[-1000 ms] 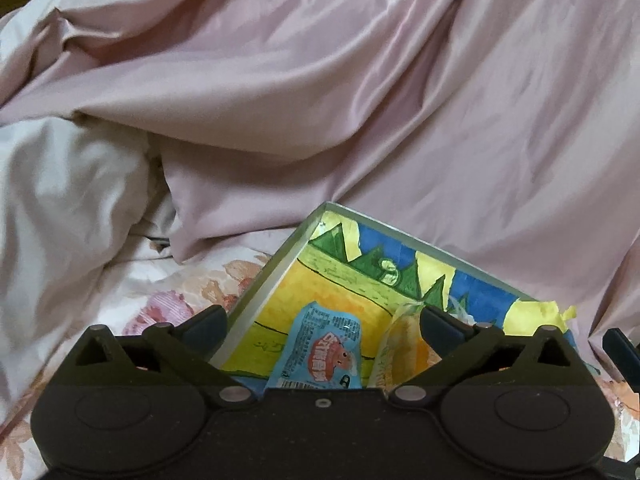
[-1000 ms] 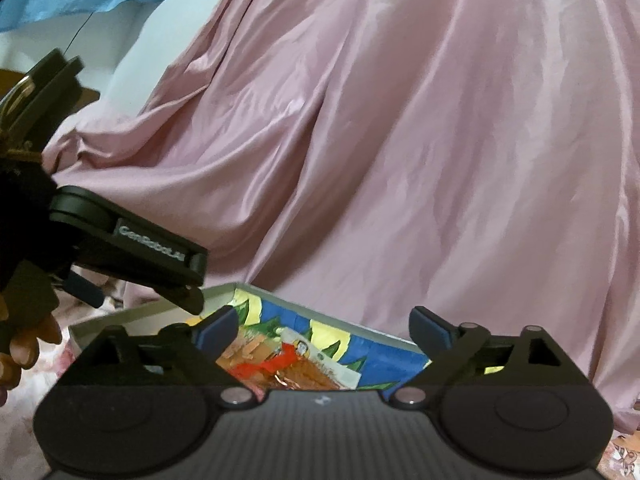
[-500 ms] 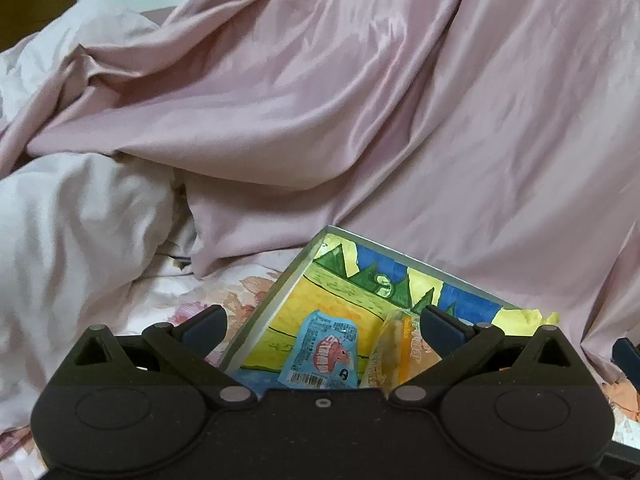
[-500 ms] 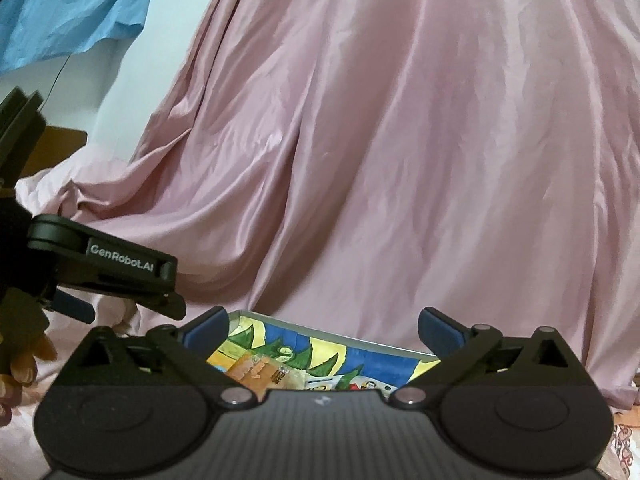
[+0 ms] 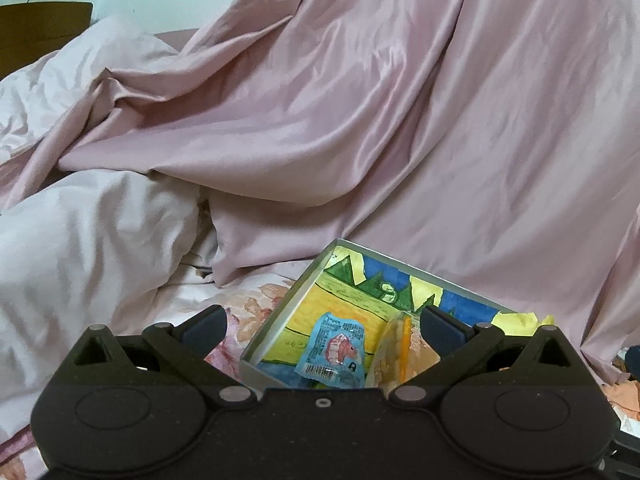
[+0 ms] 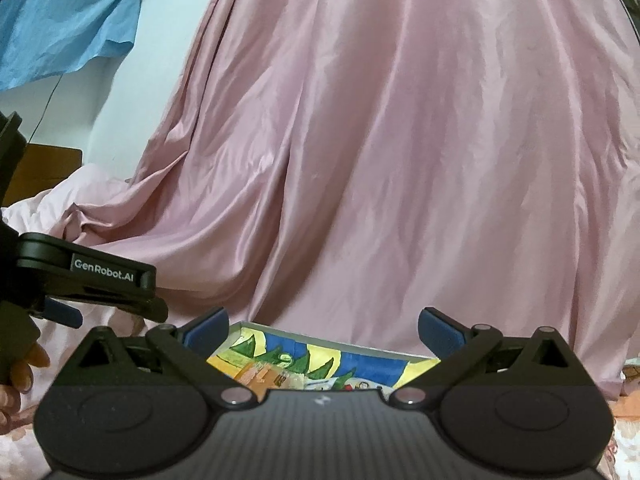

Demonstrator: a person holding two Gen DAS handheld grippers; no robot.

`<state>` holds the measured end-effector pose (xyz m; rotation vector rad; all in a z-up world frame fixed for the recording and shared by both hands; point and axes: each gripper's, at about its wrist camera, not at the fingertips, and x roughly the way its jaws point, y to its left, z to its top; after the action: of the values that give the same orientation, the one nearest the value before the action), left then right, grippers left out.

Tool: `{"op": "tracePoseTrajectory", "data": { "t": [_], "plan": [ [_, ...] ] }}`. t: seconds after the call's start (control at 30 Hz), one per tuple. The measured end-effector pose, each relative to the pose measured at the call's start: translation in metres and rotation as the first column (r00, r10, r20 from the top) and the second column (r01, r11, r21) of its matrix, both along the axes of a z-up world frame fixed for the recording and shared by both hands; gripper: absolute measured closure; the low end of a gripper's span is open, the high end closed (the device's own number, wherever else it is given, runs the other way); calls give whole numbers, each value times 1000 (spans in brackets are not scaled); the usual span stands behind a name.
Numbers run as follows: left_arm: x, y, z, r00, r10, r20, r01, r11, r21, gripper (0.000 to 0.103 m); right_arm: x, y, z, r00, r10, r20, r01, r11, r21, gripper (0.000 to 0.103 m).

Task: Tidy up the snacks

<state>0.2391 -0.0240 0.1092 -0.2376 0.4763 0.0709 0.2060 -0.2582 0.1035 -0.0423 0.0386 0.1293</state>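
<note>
At six o'clock the box [image 5: 276, 334] slips lower: both grippers, left [image 5: 320, 322] and right [image 6: 322, 326], rise released, empty; packets [image 5: 334, 350] delivered.

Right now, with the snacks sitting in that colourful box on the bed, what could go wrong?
The box sits on soft, rumpled bedding, so it could tip and spill the blue snack packet and the orange one. The pink sheet hangs right behind it and could slide over the box. Both grippers, left and right, are open and hold nothing.
</note>
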Motion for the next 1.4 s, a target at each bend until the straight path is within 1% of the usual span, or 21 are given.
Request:
{"op": "tracePoseTrajectory", "data": {
  "t": [0.27, 0.5, 0.7, 0.9, 1.07, 1.23, 1.4],
  "plan": [
    [-31, -4, -5, 999, -21, 38, 20, 999, 28, 1, -27, -7, -5, 1000, -26, -15, 26, 999, 24, 0],
    [-56, -4, -12, 997, -29, 68, 24, 997, 70, 1, -46, -11, -9, 999, -42, -20, 43, 998, 52, 0],
    [-75, -3, -21, 996, -35, 76, 28, 995, 101, 1, -58, -12, -12, 999, -41, -27, 43, 997, 69, 0],
    [-91, 1, -30, 996, -42, 76, 33, 993, 116, 1, -66, -9, -16, 998, -40, -40, 42, 997, 60, 0],
    [-102, 2, -34, 995, -46, 92, 34, 990, 134, 1, -76, -9, -19, 998, -42, -52, 46, 997, 61, 0],
    [-113, 0, -38, 992, -69, 109, 51, 985, 164, 1, -85, -8, -24, 997, -39, -65, 43, 998, 54, 0],
    [-125, 2, -43, 990, -81, 114, 60, 982, 178, 1, -93, -5, -28, 996, -37, -80, 40, 998, 45, 0]
  ]
}}
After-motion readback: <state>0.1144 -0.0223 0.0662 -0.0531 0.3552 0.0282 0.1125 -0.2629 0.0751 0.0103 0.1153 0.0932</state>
